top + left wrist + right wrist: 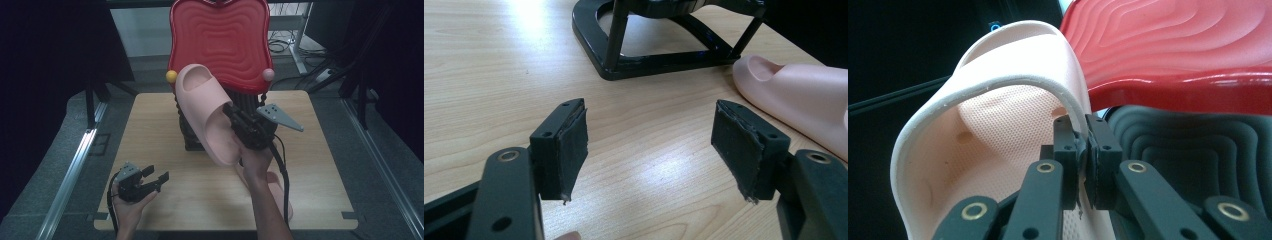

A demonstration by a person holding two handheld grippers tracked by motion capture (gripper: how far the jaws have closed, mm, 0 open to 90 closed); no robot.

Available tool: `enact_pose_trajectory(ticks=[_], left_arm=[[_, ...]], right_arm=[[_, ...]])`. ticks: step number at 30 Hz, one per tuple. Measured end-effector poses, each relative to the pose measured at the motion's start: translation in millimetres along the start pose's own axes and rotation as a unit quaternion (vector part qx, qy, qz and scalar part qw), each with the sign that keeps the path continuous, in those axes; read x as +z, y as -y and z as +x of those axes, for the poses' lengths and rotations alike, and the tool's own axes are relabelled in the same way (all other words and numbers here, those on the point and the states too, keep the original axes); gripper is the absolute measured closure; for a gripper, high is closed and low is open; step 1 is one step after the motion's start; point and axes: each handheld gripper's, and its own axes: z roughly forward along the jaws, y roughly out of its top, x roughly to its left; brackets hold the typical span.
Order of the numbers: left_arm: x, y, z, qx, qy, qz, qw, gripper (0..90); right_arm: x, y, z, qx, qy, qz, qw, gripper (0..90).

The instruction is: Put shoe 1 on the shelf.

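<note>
A pale wooden tabletop (165, 120) is seen in a dim room, with dark floor and metal rails on either side. A black stand (192, 132) is set near the middle of the tabletop, and a red wavy tray (220, 42) is carried at its top, tilted toward the camera, with a yellow knob (171, 76) and a pink knob (268, 75) at its lower corners.

A pink slipper (210, 117) is held off the tabletop by the right gripper (239, 124). Its jaws are clamped together on the thin edge of the slipper's strap, as is seen in the right gripper view, where the strap (1013, 85) arches up and to the left of the jaws and the dotted insole (998, 130) lies behind them. The red tray is seen above and to the right of these jaws, with a black ribbed tier (1193, 150) beneath it.

The left gripper (156, 176) is held low over the near left of the tabletop. Its jaws are spread wide apart and nothing is held between them. Ahead of these jaws the base of the stand (649, 60) is seen, and a second pink slipper (799, 105) lies on the tabletop ahead and to the right of them, just beside the stand's base.
</note>
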Motion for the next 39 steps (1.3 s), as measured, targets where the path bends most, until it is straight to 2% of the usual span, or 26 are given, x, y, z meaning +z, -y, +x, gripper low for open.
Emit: enact_pose_trajectory(ticks=[9, 18, 28, 31, 32, 38, 39], left_arm=[[-5.6, -1.6, 5.7, -0.008, -0.001, -0.008, 0.9999, 30.9], [-5.4, -1.5, 4.4, -0.006, 0.001, -0.009, 0.9999, 31.0], [-5.6, -1.0, 7.0, -0.012, 0.006, -0.009, 0.9999, 32.2], [-6.9, -1.4, 7.7, -0.01, 0.007, -0.012, 0.9999, 32.4], [-9.2, -2.5, 7.7, -0.012, 0.007, -0.021, 0.9997, 32.4], [-13.9, -4.5, 8.9, -0.014, 0.01, -0.03, 0.9994, 32.5], [-13.7, -4.2, 9.2, -0.016, 0.012, -0.029, 0.9994, 32.4]], right_arm=[[15.0, -16.6, 0.5, 0.0, 0.012, -0.01, 0.9999, 84.9], [33.0, -34.9, 3.7, 0.004, 0.02, -0.01, 0.9997, 84.9], [49.1, -52.9, 8.4, 0.011, 0.02, -0.015, 0.9996, 84.9], [58.6, -61.7, 12.5, 0.007, 0.026, -0.018, 0.9995, 84.9], [60.5, -64.2, 13.0, 0.005, 0.027, -0.017, 0.9995, 84.9], [72.6, -75.6, 11.8, 0.004, 0.038, -0.017, 0.9991, 84.8], [78.4, -81.4, 10.0, 0.007, 0.05, -0.017, 0.9986, 84.9]])
